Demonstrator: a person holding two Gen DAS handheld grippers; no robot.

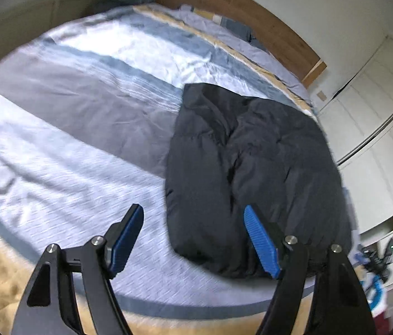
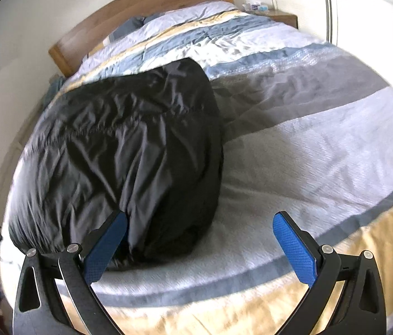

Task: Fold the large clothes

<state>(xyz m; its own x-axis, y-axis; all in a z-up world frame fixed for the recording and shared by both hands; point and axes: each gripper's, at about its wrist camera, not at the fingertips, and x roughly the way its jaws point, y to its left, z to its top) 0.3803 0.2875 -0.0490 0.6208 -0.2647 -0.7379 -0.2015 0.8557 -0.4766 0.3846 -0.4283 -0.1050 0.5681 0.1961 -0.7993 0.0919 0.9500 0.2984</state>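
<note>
Black jacket (image 1: 255,173) lies folded on the striped bed (image 1: 84,139), near its edge. Both tools, left tool (image 1: 193,215) and right tool (image 2: 199,222), hang above it, spread wide, gripping nothing.

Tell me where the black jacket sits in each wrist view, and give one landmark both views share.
Left wrist view: the black jacket lies right of centre on the striped bedcover, reaching down behind the right-hand fingertip.
Right wrist view: the black jacket fills the left and centre, its near edge behind the left-hand fingertip.
Shared landmark: the wooden headboard across the top of both pictures.
</note>
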